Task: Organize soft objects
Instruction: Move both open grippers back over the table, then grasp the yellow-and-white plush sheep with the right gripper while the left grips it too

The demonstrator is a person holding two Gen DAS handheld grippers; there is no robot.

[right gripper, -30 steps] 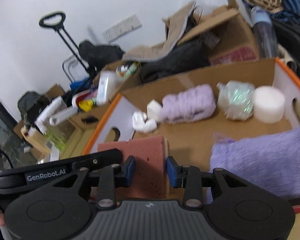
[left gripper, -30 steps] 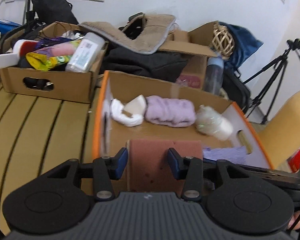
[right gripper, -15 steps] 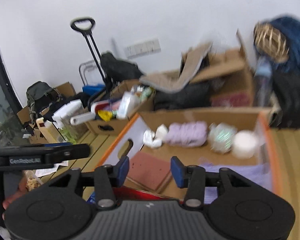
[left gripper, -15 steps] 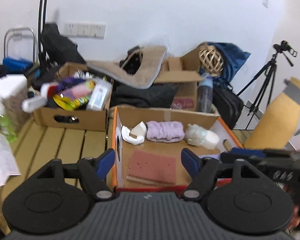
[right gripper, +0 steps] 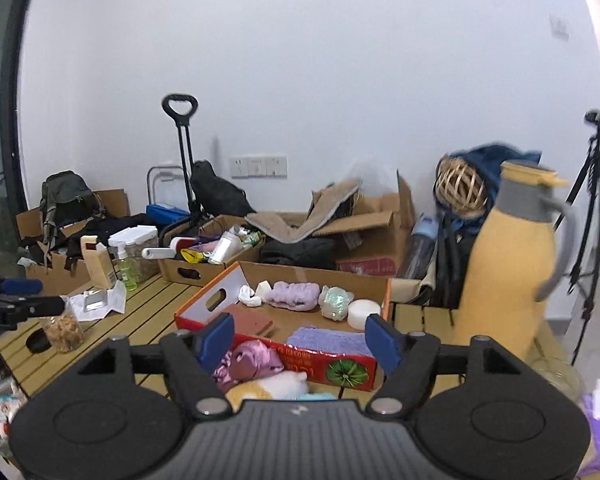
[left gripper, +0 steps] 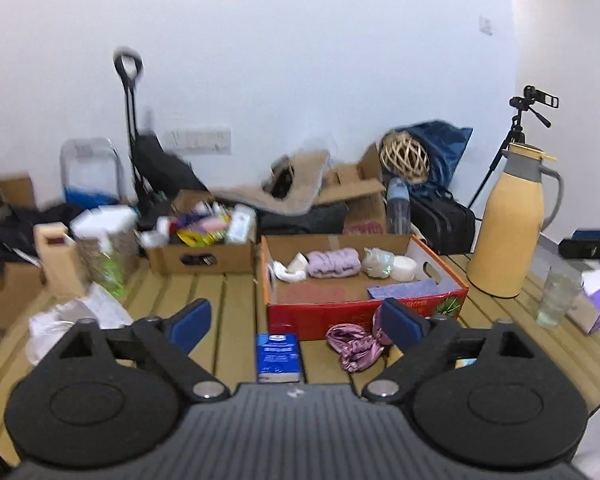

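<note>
A red cardboard box (left gripper: 364, 312) stands on the slatted table and also shows in the right wrist view (right gripper: 332, 364). It holds a pink sponge (left gripper: 320, 293), a purple cloth (left gripper: 404, 290), a lilac fuzzy roll (left gripper: 334, 263), white items and a shiny ball. A pink satin scrunchie (left gripper: 354, 346) lies in front of the box; it also shows in the right wrist view (right gripper: 246, 362) beside a yellow-white plush (right gripper: 270, 388). My left gripper (left gripper: 296, 322) is open and empty, back from the box. My right gripper (right gripper: 300, 338) is open and empty above the scrunchie.
A blue packet (left gripper: 278, 357) lies before the box. A yellow thermos jug (left gripper: 508, 220) and a glass (left gripper: 556, 294) stand to the right. A carton of bottles (left gripper: 202, 246) stands behind left. A jar (right gripper: 62, 330) and papers (right gripper: 98, 300) lie left.
Both grippers let go of the pink sponge, opened wide and pulled back from the box. The sponge now lies flat in the box.
</note>
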